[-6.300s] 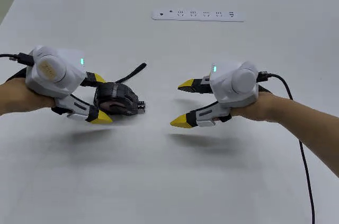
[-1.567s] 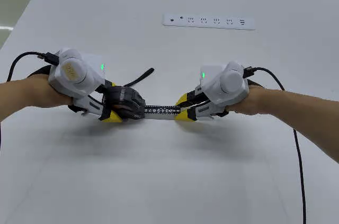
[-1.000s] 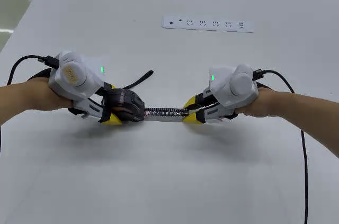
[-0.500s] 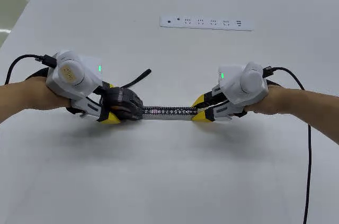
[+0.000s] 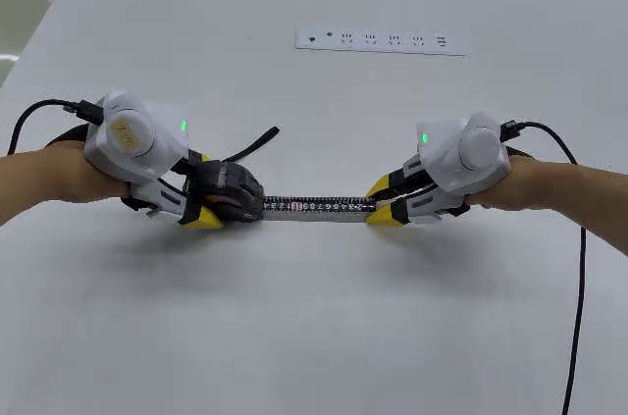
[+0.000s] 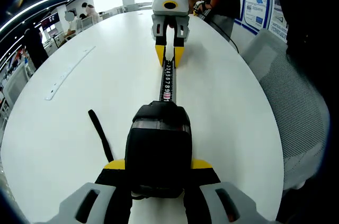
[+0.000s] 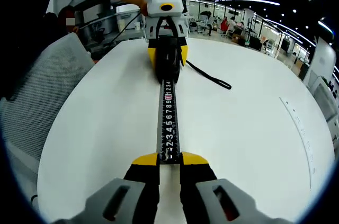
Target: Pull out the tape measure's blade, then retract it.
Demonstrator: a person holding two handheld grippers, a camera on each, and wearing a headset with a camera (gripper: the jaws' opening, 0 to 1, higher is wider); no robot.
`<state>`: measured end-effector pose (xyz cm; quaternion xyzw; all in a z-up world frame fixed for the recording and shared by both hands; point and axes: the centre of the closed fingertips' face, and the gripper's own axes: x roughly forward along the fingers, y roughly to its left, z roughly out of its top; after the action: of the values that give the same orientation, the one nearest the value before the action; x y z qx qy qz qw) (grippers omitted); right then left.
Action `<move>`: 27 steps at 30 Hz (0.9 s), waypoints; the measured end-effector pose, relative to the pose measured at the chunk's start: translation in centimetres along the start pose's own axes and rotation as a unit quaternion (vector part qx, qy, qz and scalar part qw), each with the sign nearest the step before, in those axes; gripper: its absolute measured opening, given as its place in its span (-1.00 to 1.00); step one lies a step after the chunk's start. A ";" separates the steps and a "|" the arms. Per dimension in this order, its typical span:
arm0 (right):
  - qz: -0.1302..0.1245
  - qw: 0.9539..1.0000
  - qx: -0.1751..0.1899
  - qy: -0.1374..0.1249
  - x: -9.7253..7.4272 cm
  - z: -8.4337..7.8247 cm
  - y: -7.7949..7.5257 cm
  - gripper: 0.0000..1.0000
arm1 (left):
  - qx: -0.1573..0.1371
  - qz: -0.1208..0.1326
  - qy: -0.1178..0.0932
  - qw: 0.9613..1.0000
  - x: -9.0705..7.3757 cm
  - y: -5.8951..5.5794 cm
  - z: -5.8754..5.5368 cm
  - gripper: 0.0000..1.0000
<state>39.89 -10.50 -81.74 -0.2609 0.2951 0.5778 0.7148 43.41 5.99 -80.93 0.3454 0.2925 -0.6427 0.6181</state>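
Note:
A black tape measure point(image 5: 228, 191) point(image 6: 159, 147) rests on the white table, and my left gripper point(image 5: 196, 191) point(image 6: 158, 164) is shut on its case. Its numbered blade point(image 5: 316, 206) point(image 6: 167, 78) point(image 7: 168, 121) runs out to the right. My right gripper point(image 5: 381, 201) point(image 7: 169, 159) is shut on the blade's end, with its yellow tips pinching it just above the table. The case point(image 7: 167, 57) also lies at the far end of the blade in the right gripper view. A black wrist strap point(image 5: 250, 139) point(image 6: 100, 133) trails from the case.
A white power strip point(image 5: 381, 40) point(image 6: 68, 70) lies at the far side of the table. Black cables point(image 5: 573, 268) run back from both grippers along the person's arms. A mesh chair point(image 6: 296, 113) stands by the table's edge.
My right gripper has gone further right with the blade's end, so more blade shows than half a second ago. My left gripper and the case have stayed put.

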 end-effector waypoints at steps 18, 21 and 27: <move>-0.003 1.000 0.011 0.007 -2.1 -2.0 -0.1 -0.76 | 0.000 0.000 0.001 1.000 0.1 0.0 0.1 -0.31; -0.006 1.000 0.011 0.009 -2.3 -2.3 -0.1 -0.76 | -0.001 0.000 0.001 1.000 0.1 0.0 0.1 -0.31; -0.008 1.000 0.014 0.012 -2.9 -2.8 -0.1 -0.76 | -0.001 0.000 0.002 1.000 0.1 -0.1 0.1 -0.31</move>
<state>39.20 -14.48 -81.61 -0.2600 0.3095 0.5649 0.7194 43.35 5.82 -80.96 0.3460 0.2938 -0.6420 0.6179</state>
